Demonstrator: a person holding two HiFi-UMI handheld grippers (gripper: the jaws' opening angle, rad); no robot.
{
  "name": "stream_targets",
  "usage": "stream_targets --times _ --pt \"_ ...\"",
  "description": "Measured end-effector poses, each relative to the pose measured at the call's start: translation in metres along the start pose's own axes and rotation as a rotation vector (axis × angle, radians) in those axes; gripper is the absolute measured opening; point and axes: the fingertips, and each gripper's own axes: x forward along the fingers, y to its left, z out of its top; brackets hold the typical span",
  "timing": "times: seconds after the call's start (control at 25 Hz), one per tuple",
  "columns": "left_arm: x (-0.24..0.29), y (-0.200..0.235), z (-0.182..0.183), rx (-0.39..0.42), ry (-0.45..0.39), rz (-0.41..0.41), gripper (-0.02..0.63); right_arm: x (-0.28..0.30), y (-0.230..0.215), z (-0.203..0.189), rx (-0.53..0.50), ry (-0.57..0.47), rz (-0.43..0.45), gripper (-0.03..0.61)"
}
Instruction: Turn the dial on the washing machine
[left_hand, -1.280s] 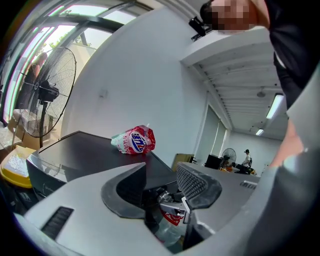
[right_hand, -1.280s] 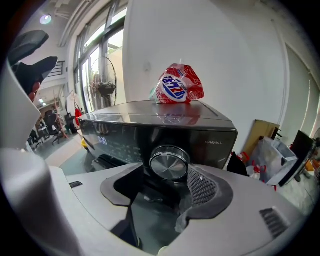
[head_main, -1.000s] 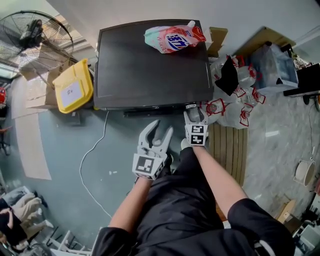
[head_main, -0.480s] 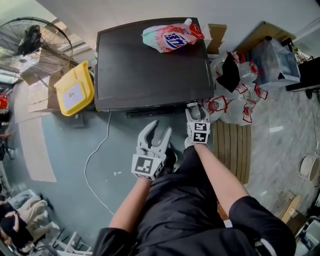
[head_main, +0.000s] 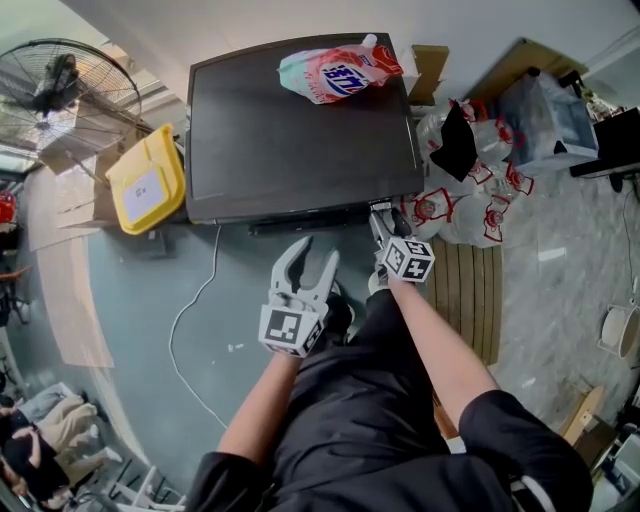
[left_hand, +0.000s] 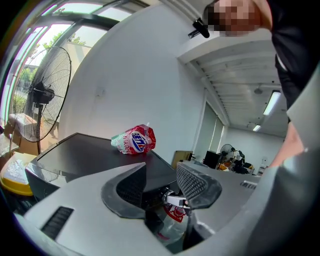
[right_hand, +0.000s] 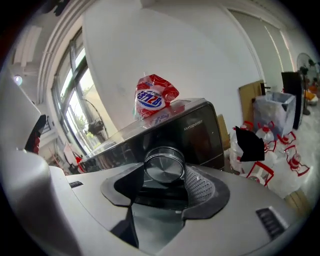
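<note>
Dial (right_hand: 164, 166) clasped between right tongs (right_hand: 165, 178)

Soft daylight fills the head view, brightest at the far left. Shadows on the floor (head_main: 130, 300) are faint, and the washer's (head_main: 300, 130) dark top shows only a dull sheen. Straight lines bow toward the edges.

Both gripper views are fisheye with black corners. In the left one the window (left_hand: 30, 45) behind the fan (left_hand: 42, 95) is blown out, a strip light (left_hand: 272, 102) glares at right, and the left tongs (left_hand: 160, 182) look slightly soft. In the right one the left side is overexposed and the dial (right_hand: 164, 167) gleams between the right tongs (right_hand: 165, 175).
</note>
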Motion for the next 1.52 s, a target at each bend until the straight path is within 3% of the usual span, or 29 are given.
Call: stream_targets --times 0.2,0.4,0.64,1.2,1.36,1.52 --pt "-0.001 -0.004 -0.006 -0.005 -0.006 -0.016 0.167 0.000 -0.001 -0.001 -0.046 0.011 0.008 0.242" --pt "0.000 -0.001 -0.005 -0.011 0.020 0.009 0.167 -0.005 0.001 -0.001 -0.223 0.041 -0.055 0.244" --pt "0.004 -0.008 -0.003 -0.014 -0.015 -0.019 0.167 -0.003 0.007 -0.002 -0.367 0.070 -0.084 0.249" --pt "0.001 -0.003 -0.004 -0.016 -0.017 -0.015 0.167 0.008 0.010 -0.002 -0.419 0.092 -0.118 0.250" --pt "-0.001 -0.001 -0.003 -0.021 -0.017 -0.006 0.167 0.007 0.007 0.000 -0.384 0.077 -0.114 0.249" --pt "-0.002 -0.001 -0.008 -0.022 -0.008 -0.010 0.167 0.006 0.006 0.002 -0.287 0.061 -0.073 0.250"
